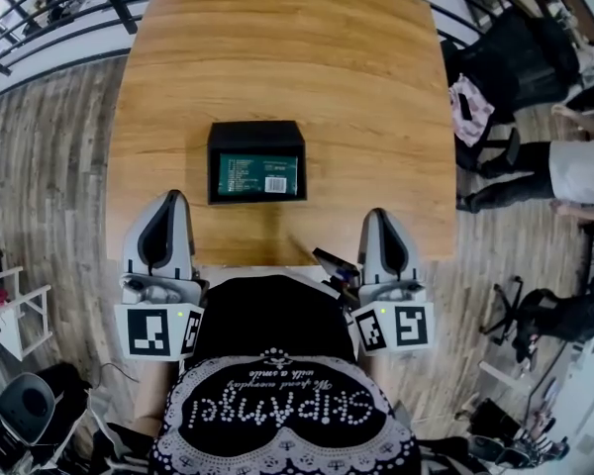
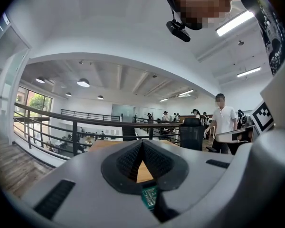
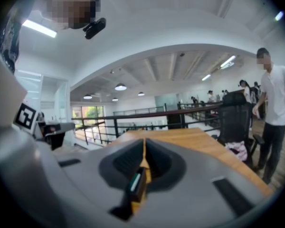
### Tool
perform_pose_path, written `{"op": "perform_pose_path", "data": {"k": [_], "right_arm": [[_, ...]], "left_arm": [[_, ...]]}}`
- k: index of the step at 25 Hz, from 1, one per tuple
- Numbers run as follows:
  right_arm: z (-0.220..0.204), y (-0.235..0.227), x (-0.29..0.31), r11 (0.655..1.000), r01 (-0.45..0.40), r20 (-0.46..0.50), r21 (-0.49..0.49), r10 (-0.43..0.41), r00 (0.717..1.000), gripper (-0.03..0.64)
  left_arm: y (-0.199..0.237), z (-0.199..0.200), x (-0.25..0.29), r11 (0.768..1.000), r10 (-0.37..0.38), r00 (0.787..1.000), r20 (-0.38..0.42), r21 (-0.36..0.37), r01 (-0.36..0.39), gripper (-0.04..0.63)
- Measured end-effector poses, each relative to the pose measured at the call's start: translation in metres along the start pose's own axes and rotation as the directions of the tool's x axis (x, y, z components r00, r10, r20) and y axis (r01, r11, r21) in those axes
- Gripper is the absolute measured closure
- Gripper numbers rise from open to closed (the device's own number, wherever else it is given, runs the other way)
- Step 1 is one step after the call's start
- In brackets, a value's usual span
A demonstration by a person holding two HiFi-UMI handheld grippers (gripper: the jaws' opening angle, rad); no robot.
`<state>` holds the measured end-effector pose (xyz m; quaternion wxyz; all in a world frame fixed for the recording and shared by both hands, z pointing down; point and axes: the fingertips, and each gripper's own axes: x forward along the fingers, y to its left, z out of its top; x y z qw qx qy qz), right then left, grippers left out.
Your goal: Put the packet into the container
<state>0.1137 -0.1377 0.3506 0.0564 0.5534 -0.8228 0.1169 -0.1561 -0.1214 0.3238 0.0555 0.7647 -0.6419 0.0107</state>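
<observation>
Wooden surface (image 1: 277,57) fills the middle of an open office. At its near edge the left claw (image 1: 171,198) is closed and empty. One black container (image 1: 255,133) stands centrally, with the single green packet (image 1: 256,174) lying inside. Further right, the right claw (image 1: 377,216) is likewise closed on nothing.

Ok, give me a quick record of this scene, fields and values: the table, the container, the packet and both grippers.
surface: wooden table
container: black, open-topped, standing mid-table
packet: green, lying flat inside the container
left gripper: jaws shut, empty, by the table's near edge
right gripper: jaws shut, empty, by the near edge
task state: packet appears already in the container
</observation>
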Motion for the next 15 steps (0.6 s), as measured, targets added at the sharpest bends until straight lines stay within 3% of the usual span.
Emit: {"op": "perform_pose_path", "data": {"k": [10, 13, 15], "right_arm": [[0.001, -0.006, -0.006, 1.000, 0.025, 0.006, -0.005, -0.025, 1.000, 0.580], [-0.026, 0.013, -0.009, 0.999, -0.005, -0.070, 0.036, 0.007, 0.998, 0.580], [-0.056, 0.041, -0.016, 0.994, -0.054, -0.156, 0.092, 0.068, 0.985, 0.580]], "left_arm": [[-0.009, 0.000, 0.006, 0.999, -0.034, 0.999, -0.001, 0.005, 0.034, 0.569], [-0.001, -0.025, -0.014, 1.000, -0.018, 0.993, -0.116, -0.002, 0.018, 0.569], [0.010, -0.051, -0.046, 1.000, 0.016, 0.968, -0.252, -0.003, -0.017, 0.569]]}}
